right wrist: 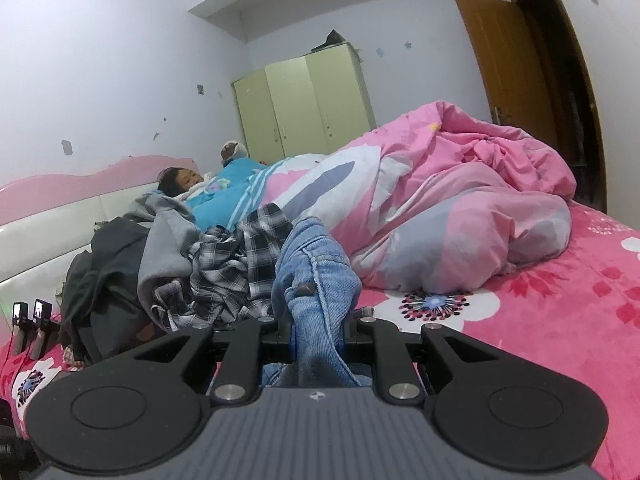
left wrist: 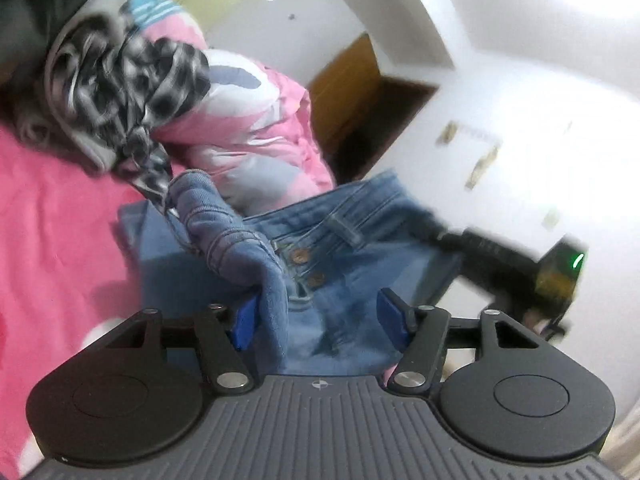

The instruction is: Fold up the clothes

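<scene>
Blue jeans point(left wrist: 344, 248) lie on the pink bed sheet point(left wrist: 60, 220), waistband and two buttons facing up. My left gripper point(left wrist: 318, 316) is open above the jeans, a fold of denim draped against its left blue pad point(left wrist: 244, 320). The other gripper's black body point(left wrist: 492, 256) reaches the jeans from the right. In the right wrist view my right gripper point(right wrist: 318, 332) is shut on a bunched fold of the jeans point(right wrist: 316, 272), which rises between its fingers.
A pile of clothes lies behind: plaid shirt point(right wrist: 236, 264), grey hoodie point(right wrist: 164, 256), dark garments point(right wrist: 108, 276). A pink quilt point(right wrist: 460, 208) covers the bed's far side. A child in blue point(right wrist: 188, 184) lies by the headboard. Green wardrobe point(right wrist: 308, 100) and wooden door point(right wrist: 512, 68) behind.
</scene>
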`<move>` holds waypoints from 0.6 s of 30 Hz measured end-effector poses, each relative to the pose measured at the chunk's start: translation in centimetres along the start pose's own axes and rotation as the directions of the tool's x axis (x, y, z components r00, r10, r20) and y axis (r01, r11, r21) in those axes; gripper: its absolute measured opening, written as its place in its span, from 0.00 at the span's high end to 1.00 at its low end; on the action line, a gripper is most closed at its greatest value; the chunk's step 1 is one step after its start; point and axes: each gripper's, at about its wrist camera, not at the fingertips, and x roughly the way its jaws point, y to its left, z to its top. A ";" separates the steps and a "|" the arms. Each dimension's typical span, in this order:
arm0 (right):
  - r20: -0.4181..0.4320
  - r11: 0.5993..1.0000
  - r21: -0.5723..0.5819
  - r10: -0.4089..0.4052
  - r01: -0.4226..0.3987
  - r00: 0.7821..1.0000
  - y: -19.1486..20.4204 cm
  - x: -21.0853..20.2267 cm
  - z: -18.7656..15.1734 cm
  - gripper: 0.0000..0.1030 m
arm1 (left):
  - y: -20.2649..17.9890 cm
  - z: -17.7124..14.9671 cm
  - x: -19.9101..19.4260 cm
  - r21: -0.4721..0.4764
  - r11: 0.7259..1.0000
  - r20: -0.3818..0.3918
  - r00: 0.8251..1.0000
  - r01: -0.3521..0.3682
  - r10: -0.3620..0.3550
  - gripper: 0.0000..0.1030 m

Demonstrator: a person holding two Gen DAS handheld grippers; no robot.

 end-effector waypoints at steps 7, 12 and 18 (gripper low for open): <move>-0.015 0.999 0.033 -0.016 0.016 1.000 -1.2 -0.9 -1.2 0.83 | 0.4 0.1 1.7 -0.048 0.997 0.002 0.998 -0.068 0.068 0.39; -0.028 0.997 0.067 -0.025 0.027 0.999 -2.4 -1.5 -2.0 0.83 | -1.2 0.7 3.1 0.028 0.996 -0.005 0.997 -0.079 0.079 0.39; -0.142 0.992 0.085 -0.085 0.098 0.986 -4.1 -0.9 -3.7 0.83 | -0.8 0.6 5.5 0.007 0.969 -0.102 0.964 -0.245 0.245 0.84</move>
